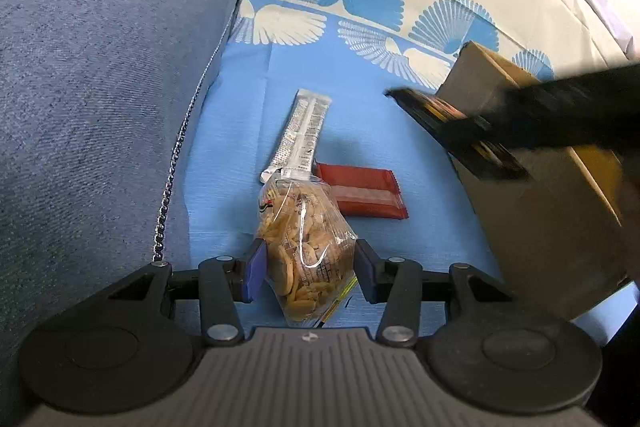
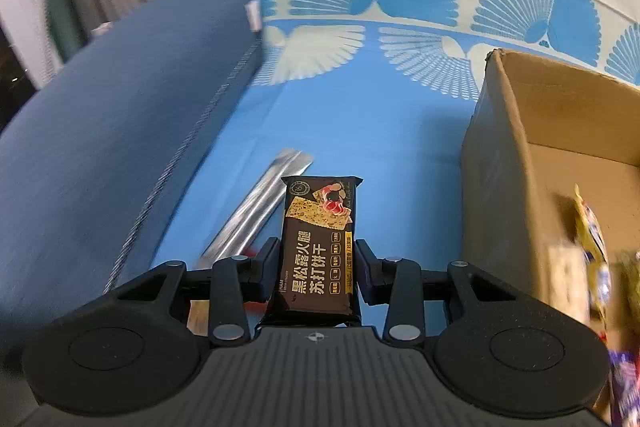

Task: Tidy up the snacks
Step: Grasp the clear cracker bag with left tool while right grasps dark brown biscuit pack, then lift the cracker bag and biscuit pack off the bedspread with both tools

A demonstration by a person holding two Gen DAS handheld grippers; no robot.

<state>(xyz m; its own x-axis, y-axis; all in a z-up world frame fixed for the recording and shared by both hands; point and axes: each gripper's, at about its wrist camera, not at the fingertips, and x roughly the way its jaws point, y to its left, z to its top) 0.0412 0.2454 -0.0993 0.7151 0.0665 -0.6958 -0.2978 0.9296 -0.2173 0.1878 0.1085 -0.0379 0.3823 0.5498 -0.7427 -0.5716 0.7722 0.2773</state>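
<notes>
My left claw grips a clear plastic bag of pale yellow crackers, pads pressing both sides, bag resting on the blue cloth with white-and-blue fan print. At 12 o'clock from the bag, touching its top end, lies a long silver stick sachet with black print. At 1 o'clock, just beside the bag, a flat red wrapper with a pale stripe. At 3 o'clock stands an open brown cardboard box.

My right claw is clamped on a dark brown rectangular cracker packet with gold lettering, held flat and lifted off the cloth; in the left view it's blurred, in front of the box. The log says the jaws have just closed in. Box sits at 3 o'clock of this claw, with several colourful wrapped snacks inside, blurred. Silver sachet at 10 o'clock below the packet. Blue fabric cushion runs along the cloth's 9 o'clock side.
</notes>
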